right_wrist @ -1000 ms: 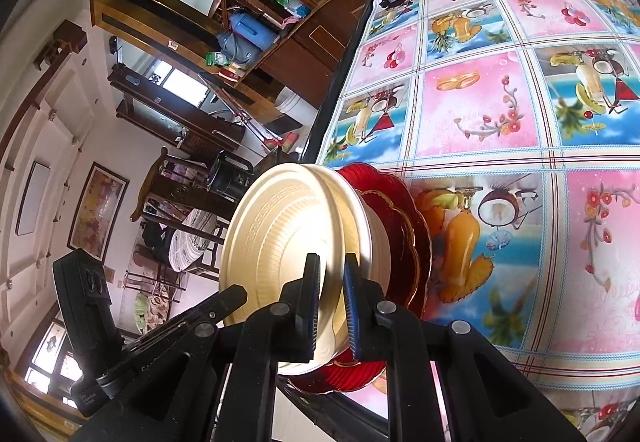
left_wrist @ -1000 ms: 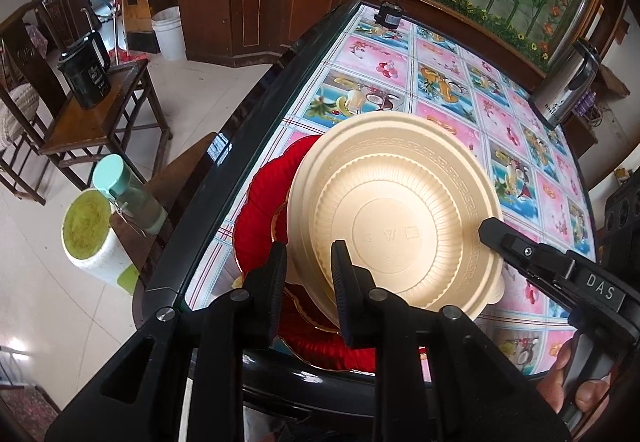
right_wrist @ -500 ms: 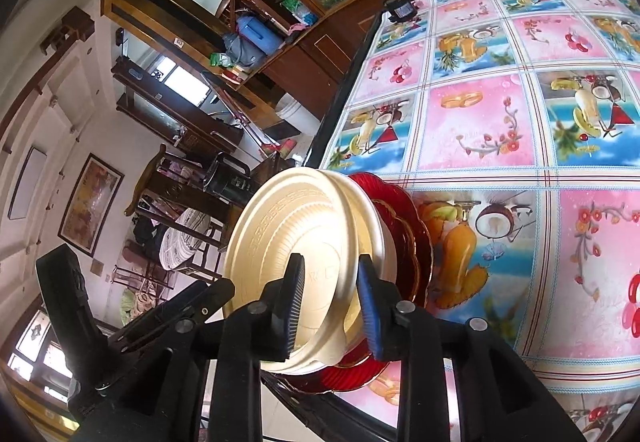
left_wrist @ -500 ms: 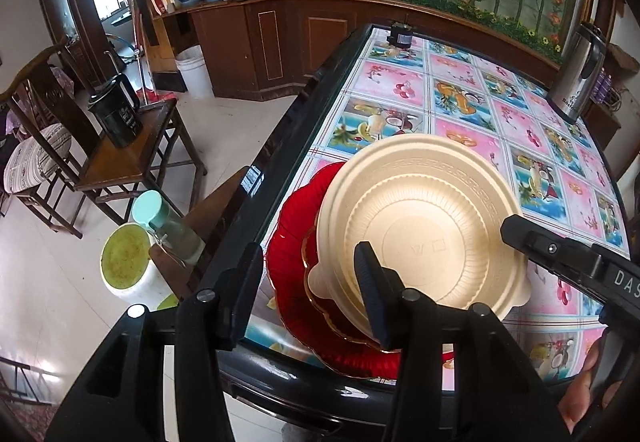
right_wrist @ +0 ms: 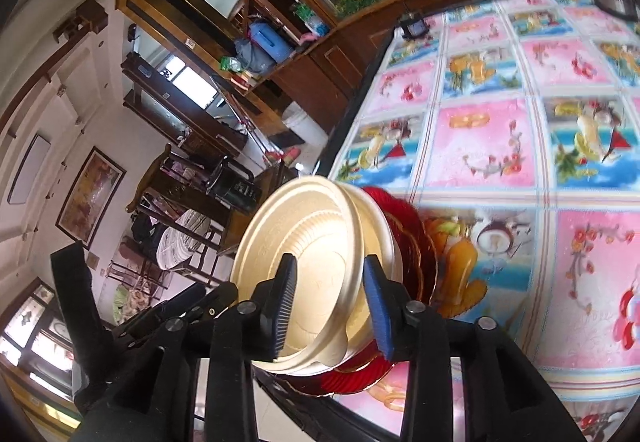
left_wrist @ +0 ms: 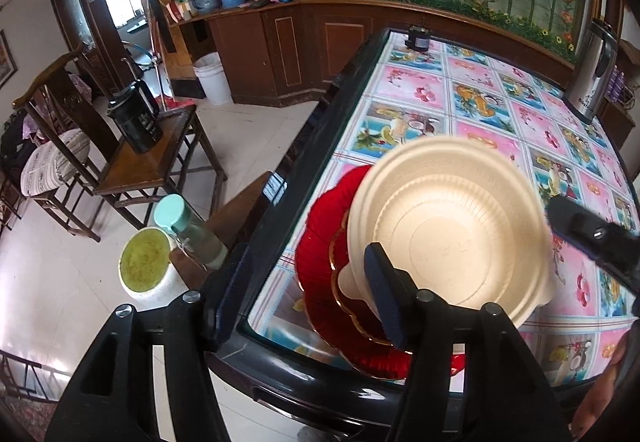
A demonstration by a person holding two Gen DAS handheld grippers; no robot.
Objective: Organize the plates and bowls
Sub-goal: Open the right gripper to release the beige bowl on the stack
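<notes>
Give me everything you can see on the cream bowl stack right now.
The cream bowl stack looks like matte, plastic-looking bowls nested together, with ribbed inner walls, a flat round base and a small tab on the rim. It sits upright on the red plates near the table edge. The right gripper is open and straddles its rim; whether a pad touches is unclear. The left gripper is open too.

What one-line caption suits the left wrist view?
Open left gripper above cream bowls stacked on red plates at the table edge.
</notes>
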